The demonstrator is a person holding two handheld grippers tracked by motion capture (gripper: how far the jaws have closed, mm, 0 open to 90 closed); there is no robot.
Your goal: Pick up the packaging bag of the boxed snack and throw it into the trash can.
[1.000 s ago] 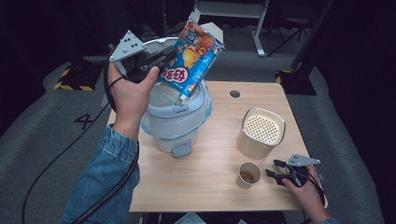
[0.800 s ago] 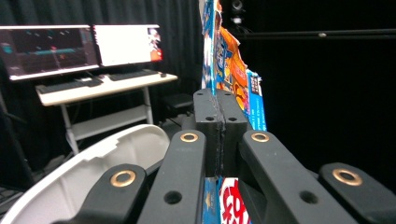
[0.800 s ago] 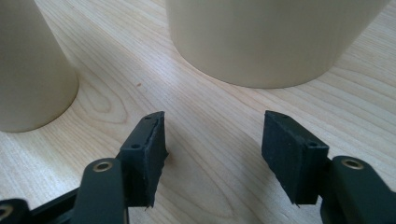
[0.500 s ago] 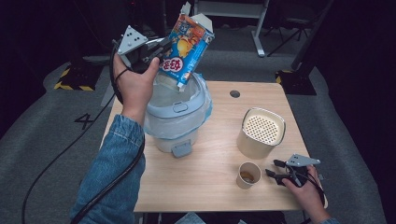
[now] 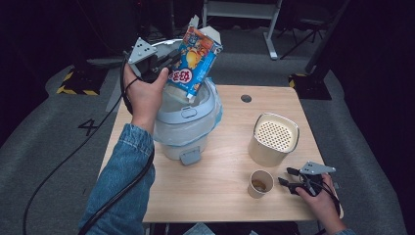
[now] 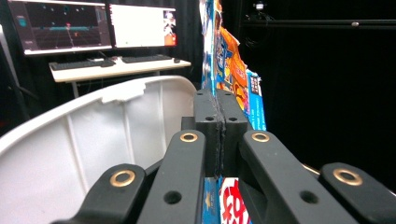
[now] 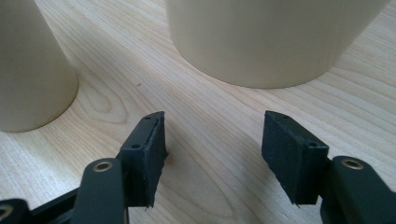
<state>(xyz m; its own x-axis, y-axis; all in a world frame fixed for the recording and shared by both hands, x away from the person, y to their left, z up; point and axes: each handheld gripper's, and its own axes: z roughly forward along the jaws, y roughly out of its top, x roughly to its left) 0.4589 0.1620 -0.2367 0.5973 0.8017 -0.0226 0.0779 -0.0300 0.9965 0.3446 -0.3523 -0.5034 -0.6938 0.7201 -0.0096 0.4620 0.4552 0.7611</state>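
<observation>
A blue and orange snack bag (image 5: pixel 195 62) hangs in the air above an open white bin (image 5: pixel 188 122), tilted with its torn top pointing up and away from the person and its lower corner dipping toward the bin's mouth. The left gripper (image 5: pixel 166 73) grips it at the bag's left edge; in the left gripper view its two black jaws are pressed flat together with the printed bag (image 6: pixel 233 79) pinched between them, the bag rising above the jaws and showing again below them. The left hand (image 5: pixel 144 90) holds this gripper up at the far left side of the table, and a denim sleeve (image 5: pixel 122 186) covers the forearm.

The bin stands on the left half of the wooden table (image 5: pixel 220 196), lined with a thin clear bag, a grey pedal at its front. Its raised lid (image 6: pixel 88 140) curves across the left gripper view just beside the jaws, and behind it a desk with two lit monitors (image 6: pixel 93 23) stands in the dark room.

On the right half of the table a cream container with a perforated lid (image 5: pixel 274 139) stands upright. Just in front of it is a small paper cup (image 5: pixel 260 183) with something brown inside. The right gripper (image 5: pixel 286 177) rests low at the table's near right corner, close to the cup, held by the right hand (image 5: pixel 320 198). In the right gripper view its jaws (image 7: pixel 212 149) stand well apart over bare wood, holding nothing, with the cup (image 7: pixel 32 70) and the container (image 7: pixel 271 37) just ahead.
</observation>
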